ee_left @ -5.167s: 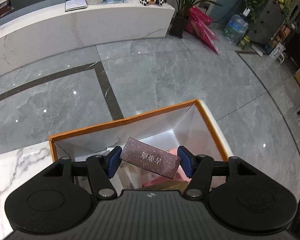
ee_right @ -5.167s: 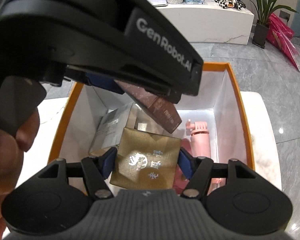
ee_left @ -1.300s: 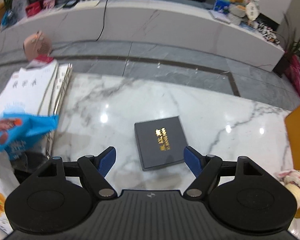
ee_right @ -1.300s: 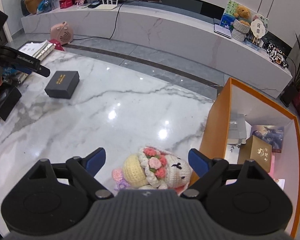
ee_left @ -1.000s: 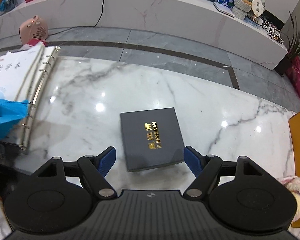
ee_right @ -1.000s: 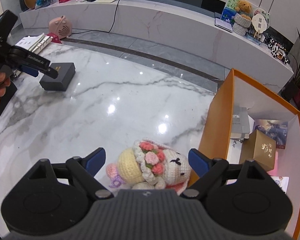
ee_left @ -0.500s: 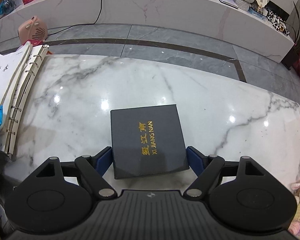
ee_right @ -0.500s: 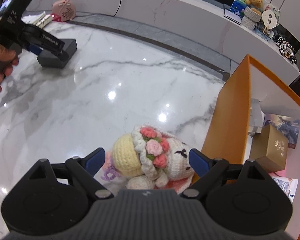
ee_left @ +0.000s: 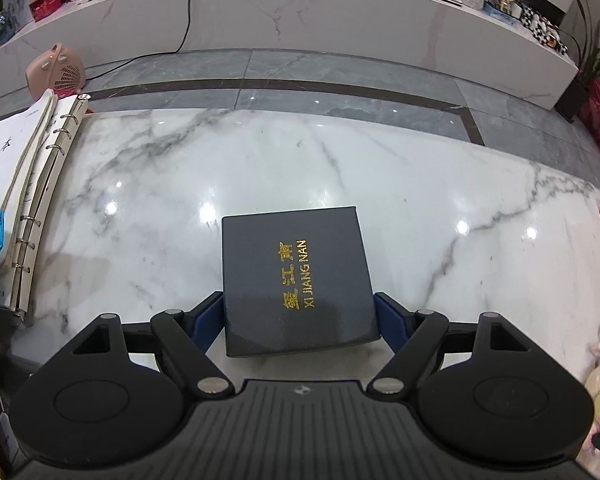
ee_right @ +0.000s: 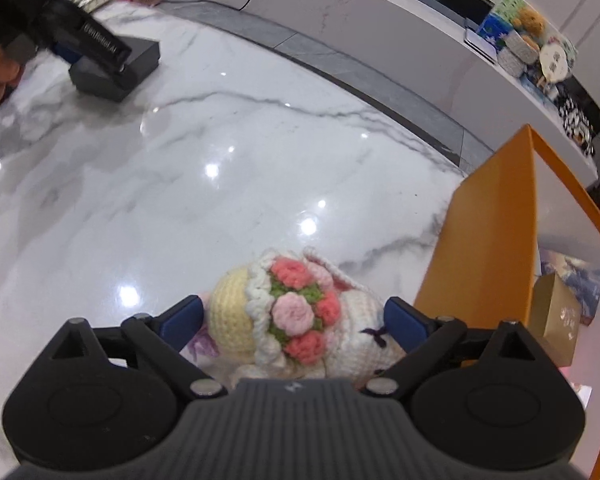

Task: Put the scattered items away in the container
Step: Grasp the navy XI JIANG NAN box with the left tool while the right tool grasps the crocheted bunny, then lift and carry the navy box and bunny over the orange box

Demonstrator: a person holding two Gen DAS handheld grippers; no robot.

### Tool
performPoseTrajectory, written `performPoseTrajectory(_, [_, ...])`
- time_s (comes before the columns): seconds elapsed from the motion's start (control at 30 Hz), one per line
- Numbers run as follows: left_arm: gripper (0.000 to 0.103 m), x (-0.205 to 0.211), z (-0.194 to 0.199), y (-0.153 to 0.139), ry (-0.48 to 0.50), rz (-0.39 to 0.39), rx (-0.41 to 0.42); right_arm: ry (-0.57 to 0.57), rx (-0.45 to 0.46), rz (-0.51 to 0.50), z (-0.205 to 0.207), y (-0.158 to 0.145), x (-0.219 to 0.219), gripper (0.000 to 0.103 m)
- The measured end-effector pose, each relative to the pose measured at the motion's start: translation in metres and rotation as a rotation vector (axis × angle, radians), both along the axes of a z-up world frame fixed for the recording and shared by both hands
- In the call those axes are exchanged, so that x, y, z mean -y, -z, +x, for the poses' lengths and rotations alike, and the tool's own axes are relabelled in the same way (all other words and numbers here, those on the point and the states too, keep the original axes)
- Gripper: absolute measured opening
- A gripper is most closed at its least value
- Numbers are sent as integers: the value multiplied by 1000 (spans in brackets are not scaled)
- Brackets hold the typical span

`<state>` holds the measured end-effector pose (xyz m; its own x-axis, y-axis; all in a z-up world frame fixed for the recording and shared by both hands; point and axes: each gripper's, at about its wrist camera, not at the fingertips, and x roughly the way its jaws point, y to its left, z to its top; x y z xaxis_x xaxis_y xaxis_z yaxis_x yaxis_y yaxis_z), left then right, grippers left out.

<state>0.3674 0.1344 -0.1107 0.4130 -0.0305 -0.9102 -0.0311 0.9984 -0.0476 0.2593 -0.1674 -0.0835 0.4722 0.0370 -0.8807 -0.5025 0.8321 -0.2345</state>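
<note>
The marble bench [ee_left: 380,168] carries everything I'm working with, and the orange container [ee_right: 496,232] stands at its right end, already holding a gold box [ee_right: 556,316] and other items. From my right claw [ee_right: 294,318] the container's near wall lies just to the right, so I judge the right side has the short trip and the left a long one across the bench.

Under my left claw [ee_left: 300,320] sits the dark box [ee_left: 298,280] with gold lettering, flat on the bench, its lettering running straight away from me. The blue pads flank its near sides at about its width; whether they press it yet I cannot tell. I'd squeeze before lifting.

The crochet doll [ee_right: 296,320] lies between the right claw's spread pads, its length running across the gap, cream head toward the left pad. Neither pad looks to be squeezing it yet.
</note>
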Motion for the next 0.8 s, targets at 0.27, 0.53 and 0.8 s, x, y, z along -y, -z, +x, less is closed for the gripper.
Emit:
performPoseTrajectory(0.27, [91, -3, -27, -1, 65, -8, 15, -58, 21, -52, -10, 4, -8, 88])
performPoseTrajectory(0.53, [91, -5, -66, -2, 99, -24, 19, -31, -6, 27, -13, -13, -1, 62])
performPoseTrajectory(0.8, [91, -2, -95, -4, 137, -45, 26, -27, -95, 136, -27, -23, 10, 58])
